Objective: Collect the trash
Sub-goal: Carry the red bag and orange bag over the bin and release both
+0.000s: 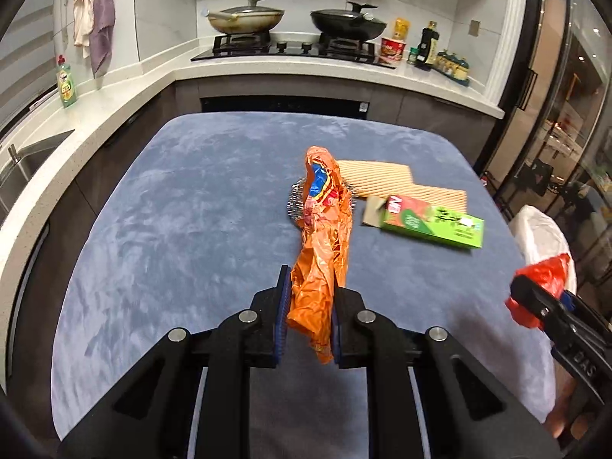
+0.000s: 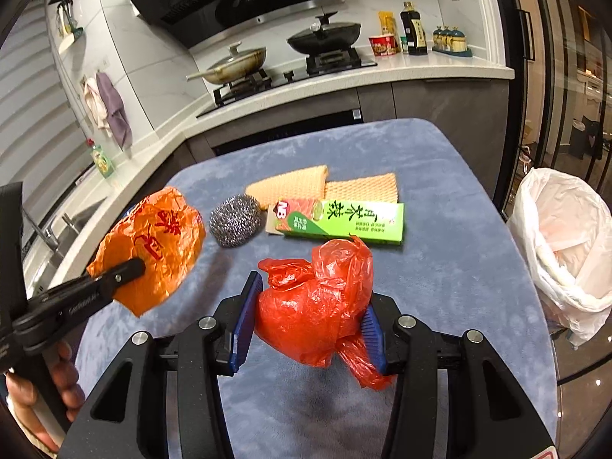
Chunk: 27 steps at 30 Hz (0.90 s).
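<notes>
My left gripper (image 1: 308, 287) is shut on a crumpled orange snack wrapper (image 1: 323, 237), which hangs above the blue cloth; the same wrapper (image 2: 153, 244) shows at the left of the right wrist view. My right gripper (image 2: 311, 308) is shut on a bunched red plastic bag (image 2: 321, 298), seen again as the red plastic bag (image 1: 545, 279) at the right edge of the left wrist view. A white-lined trash bin (image 2: 566, 241) stands open beside the table's right edge.
On the blue table cover (image 2: 440, 267) lie a steel wool ball (image 2: 235, 220), a green box (image 2: 344, 220) and two beige cloths (image 2: 325, 185). Behind are the counter, the stove with two pans (image 2: 325, 36), and a sink at the left. A hand (image 2: 38, 390) holds the left tool.
</notes>
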Tool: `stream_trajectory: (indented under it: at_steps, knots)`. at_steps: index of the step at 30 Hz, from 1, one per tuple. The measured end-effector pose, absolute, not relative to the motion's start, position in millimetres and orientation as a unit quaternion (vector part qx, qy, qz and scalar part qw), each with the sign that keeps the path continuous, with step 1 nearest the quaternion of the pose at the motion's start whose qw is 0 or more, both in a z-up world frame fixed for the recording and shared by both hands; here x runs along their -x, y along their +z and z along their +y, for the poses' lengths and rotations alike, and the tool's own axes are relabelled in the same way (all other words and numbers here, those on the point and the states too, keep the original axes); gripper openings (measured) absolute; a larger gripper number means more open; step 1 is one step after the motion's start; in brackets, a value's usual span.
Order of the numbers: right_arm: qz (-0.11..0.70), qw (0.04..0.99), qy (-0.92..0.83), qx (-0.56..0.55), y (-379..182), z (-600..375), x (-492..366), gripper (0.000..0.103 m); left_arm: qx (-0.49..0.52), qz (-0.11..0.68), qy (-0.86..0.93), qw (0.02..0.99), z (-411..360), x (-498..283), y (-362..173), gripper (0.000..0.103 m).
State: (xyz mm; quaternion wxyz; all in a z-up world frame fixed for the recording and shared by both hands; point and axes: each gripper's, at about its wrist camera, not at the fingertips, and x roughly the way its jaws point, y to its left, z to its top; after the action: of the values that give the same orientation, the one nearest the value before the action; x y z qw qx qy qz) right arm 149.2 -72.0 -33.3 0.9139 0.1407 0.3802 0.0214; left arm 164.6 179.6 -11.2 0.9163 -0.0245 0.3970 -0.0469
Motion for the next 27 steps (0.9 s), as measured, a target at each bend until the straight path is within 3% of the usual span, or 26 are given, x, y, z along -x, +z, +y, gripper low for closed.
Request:
stream_trajectory:
  at_steps: [27]
  knots:
    - [0.313,0.933,-0.031,-0.174,9.0,-152.6,-100.6,0.046,-0.049,0.362,-0.168,0.916,51.6,-114.8,33.1,0.017]
